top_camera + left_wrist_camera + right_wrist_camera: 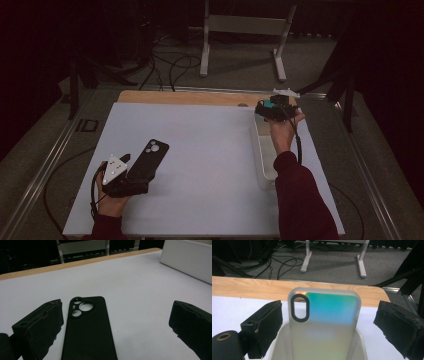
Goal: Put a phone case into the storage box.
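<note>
Dim room, white table top [210,150] with a wooden strip along its far edge.

Left gripper [131,165] rests low at the near left of the table, held in the left hand [111,200]. A black case [148,159] lies flat on the table, camera cut-outs at its far end. In the high view the gripper body covers the case's near end. In the left gripper view the case [88,327] lies between the jaws, close beside the left one, well apart from the right one; its near end is cut off by the frame bottom. Jaws stand wide, pads not pressing on it. Whether the left jaw touches the case edge I cannot tell.

Right gripper [272,107] is at the far right, over the far end of a white bin [261,155], held in the right hand [285,131]. The forearm in a dark red sleeve [300,200] hides much of the bin's right side. In the high view the gripper is small and dark; only a teal patch shows at it. In the right gripper view a clear case [324,325] with an iridescent teal-to-yellow sheen stands upright in the bin [360,345], oval camera hole at upper left. Its lower part is blurred and runs off the frame. Jaws are spread on either side of it with clear gaps; nothing gripped.

Floor beyond: cables and a metal stand [245,35], mostly lost in shadow.
</note>
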The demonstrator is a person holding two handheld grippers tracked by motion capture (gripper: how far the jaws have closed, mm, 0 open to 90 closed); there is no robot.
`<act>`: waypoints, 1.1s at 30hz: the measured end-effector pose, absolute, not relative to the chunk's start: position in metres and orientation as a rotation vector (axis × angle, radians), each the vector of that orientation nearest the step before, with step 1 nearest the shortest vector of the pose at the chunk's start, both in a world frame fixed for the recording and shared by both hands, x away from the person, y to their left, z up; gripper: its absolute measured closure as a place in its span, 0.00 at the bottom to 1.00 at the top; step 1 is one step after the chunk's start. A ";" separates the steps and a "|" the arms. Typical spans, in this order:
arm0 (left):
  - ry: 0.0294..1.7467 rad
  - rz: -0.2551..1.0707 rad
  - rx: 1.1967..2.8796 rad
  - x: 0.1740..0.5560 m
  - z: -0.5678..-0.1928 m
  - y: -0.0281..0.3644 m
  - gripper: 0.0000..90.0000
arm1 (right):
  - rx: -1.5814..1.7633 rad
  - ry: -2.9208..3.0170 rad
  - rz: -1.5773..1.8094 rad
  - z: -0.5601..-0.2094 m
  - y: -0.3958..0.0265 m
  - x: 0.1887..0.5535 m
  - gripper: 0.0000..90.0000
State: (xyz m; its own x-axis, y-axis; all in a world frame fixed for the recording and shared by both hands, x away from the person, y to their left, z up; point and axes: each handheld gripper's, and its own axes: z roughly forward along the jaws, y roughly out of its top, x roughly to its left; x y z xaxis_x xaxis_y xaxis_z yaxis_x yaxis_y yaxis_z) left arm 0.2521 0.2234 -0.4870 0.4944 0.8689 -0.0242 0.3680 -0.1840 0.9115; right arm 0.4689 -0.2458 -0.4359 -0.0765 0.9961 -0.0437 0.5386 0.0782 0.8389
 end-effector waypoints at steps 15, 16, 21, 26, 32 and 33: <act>1.060 0.650 1.765 0.252 -0.487 0.223 0.00 | 1.429 1.825 0.969 -0.419 -0.239 0.438 0.10; 1.058 0.651 1.766 0.252 -0.487 0.223 0.00 | 1.406 1.846 0.985 -0.414 -0.238 0.432 0.09; 1.066 0.644 1.770 0.253 -0.487 0.223 0.00 | 1.360 1.897 1.030 -0.408 -0.234 0.419 0.09; 1.073 0.633 1.776 0.254 -0.488 0.223 0.00 | 1.291 1.959 1.083 -0.407 -0.230 0.405 0.09; 1.081 0.626 1.789 0.255 -0.489 0.222 0.00 | 1.216 1.993 1.136 -0.405 -0.221 0.387 0.09; 1.083 0.625 1.790 0.256 -0.489 0.222 0.00 | 1.199 2.001 1.141 -0.405 -0.220 0.384 0.09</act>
